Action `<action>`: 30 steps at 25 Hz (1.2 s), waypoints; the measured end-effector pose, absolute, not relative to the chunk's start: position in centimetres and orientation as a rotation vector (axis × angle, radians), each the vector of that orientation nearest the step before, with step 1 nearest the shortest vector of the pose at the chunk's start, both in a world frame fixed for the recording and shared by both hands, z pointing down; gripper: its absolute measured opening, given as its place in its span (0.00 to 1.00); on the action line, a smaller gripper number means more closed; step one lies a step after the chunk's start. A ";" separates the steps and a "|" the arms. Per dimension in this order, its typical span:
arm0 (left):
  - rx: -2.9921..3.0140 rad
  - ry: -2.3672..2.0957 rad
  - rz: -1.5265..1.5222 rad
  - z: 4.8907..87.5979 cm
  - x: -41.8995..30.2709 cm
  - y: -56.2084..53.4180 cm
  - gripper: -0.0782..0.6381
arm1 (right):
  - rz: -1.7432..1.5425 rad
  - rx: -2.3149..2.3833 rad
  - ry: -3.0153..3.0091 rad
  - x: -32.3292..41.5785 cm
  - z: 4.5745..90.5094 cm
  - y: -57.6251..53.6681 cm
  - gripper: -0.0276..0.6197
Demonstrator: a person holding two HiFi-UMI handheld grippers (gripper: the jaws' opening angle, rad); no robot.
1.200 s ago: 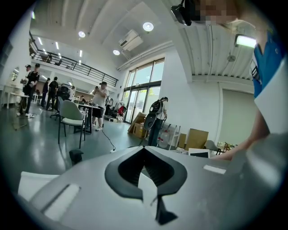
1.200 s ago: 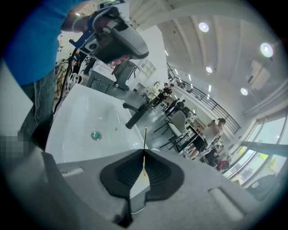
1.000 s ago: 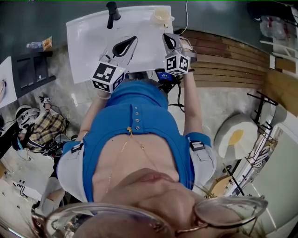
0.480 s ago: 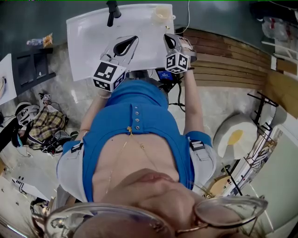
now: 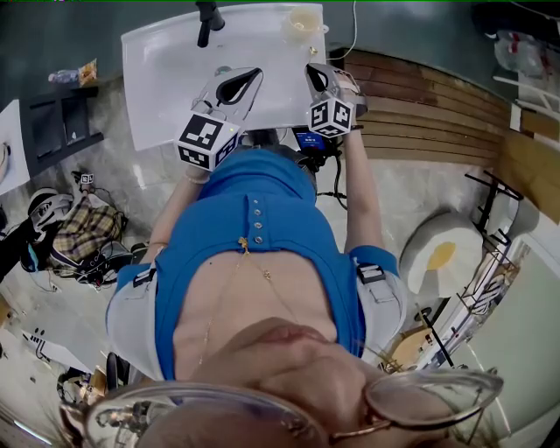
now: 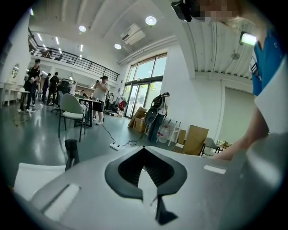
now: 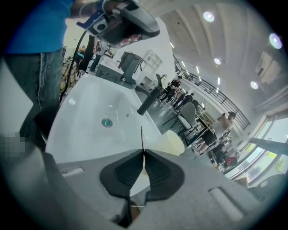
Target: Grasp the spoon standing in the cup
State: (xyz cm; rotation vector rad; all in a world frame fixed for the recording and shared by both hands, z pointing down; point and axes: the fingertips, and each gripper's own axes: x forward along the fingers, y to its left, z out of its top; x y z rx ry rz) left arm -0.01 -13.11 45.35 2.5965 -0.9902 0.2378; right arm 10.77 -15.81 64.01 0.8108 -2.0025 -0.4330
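From the head view: a person stands at a white counter (image 5: 166, 96), holding the left tongs (image 5: 253, 73) and the right tongs (image 5: 309, 66) out over its near edge. One cream cup (image 5: 302, 23) sits at the counter's far right corner, well beyond the right tongs, and one black faucet (image 5: 208, 17) stands at the far edge to its left. The spoon cannot be made out in the cup from here.

From the left gripper view: the left tongs are pressed together at the tips with nothing between them. They point past the faucet into the hall, away from the cup.

From the right gripper view: the right tongs are also together at the tips and hold nothing. The cup lies just beyond them to the right, beside the basin with its single drain (image 7: 106, 122). A thin dark line (image 7: 141, 134) rises from the tips. Whether it is the spoon's handle cannot be told.

The grasp looks not yet begun, with the reach, the opening and the closing all left to do. In sight are two tongs, one cup, one faucet, one drain and no spoon clearly seen.
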 end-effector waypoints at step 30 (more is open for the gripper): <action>2.498 -0.822 0.415 55.4 4.5 -11.8 0.11 | -0.270 0.817 -2.152 11.3 66.5 -13.5 0.11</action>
